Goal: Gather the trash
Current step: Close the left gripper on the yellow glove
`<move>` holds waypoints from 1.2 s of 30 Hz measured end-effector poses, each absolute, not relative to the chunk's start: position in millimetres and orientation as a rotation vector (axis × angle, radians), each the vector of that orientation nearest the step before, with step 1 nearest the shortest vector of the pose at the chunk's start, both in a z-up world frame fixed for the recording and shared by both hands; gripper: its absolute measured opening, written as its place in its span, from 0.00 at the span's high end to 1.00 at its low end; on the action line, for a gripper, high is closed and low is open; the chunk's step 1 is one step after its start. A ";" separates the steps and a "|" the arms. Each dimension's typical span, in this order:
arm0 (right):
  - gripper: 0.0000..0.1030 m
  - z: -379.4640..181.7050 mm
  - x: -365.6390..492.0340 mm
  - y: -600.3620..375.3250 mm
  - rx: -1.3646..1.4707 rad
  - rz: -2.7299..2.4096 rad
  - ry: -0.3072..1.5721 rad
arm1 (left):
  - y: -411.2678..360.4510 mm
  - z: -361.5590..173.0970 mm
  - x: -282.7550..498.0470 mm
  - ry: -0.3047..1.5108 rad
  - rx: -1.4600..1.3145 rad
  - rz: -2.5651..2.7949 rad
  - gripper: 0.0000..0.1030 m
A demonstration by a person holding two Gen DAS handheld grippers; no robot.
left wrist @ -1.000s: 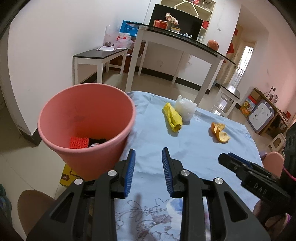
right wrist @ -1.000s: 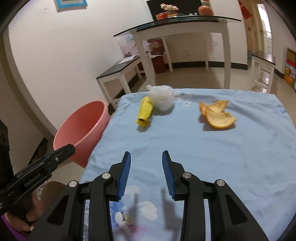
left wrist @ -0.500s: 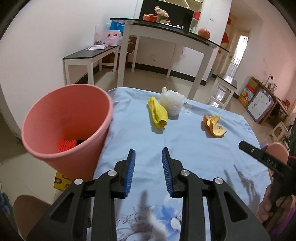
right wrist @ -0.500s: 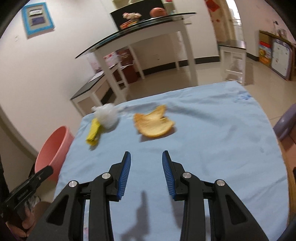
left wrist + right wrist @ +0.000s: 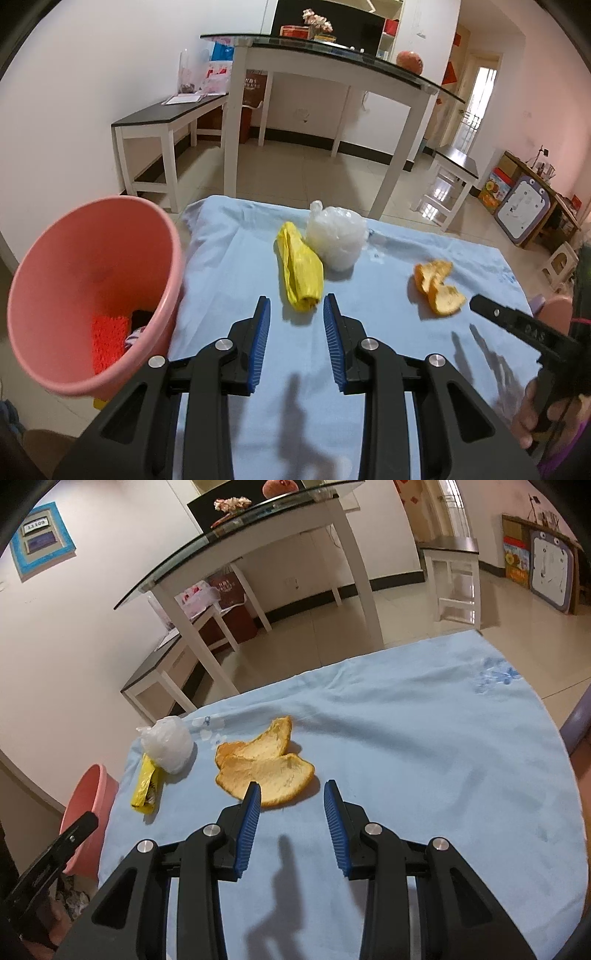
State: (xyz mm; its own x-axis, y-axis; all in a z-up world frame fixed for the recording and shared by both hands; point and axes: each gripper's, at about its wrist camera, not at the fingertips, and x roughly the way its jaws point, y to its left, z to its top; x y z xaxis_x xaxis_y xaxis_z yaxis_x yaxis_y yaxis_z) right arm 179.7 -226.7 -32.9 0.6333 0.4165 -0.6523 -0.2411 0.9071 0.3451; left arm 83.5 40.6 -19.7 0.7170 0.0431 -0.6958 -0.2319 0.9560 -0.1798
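Both grippers have swung in over the blue cloth [image 5: 229,266]: the left gripper [image 5: 296,308], jaws apart and empty, now faces the yellow wrapper [image 5: 300,273]; the right gripper [image 5: 291,794], likewise released, lines up on the orange peel [image 5: 264,771]. Only the left view looks inside the pink bin [image 5: 88,295], holding red netting, perhaps more
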 end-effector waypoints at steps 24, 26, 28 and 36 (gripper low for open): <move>0.55 -24.9 175.8 -229.4 0.224 0.389 0.649 | 45.8 -61.2 139.2 0.819 -0.288 0.184 0.73; 0.55 -27.0 177.8 -229.1 0.221 0.389 0.661 | 46.9 -59.1 134.6 0.809 -0.289 0.189 0.80; 0.55 -29.2 179.7 -229.4 0.222 0.389 0.673 | 45.9 -57.9 128.2 0.807 -0.286 0.191 0.84; 0.55 -39.2 190.9 -229.4 0.244 0.417 0.734 | 36.3 -42.8 90.8 0.797 -0.289 0.164 0.85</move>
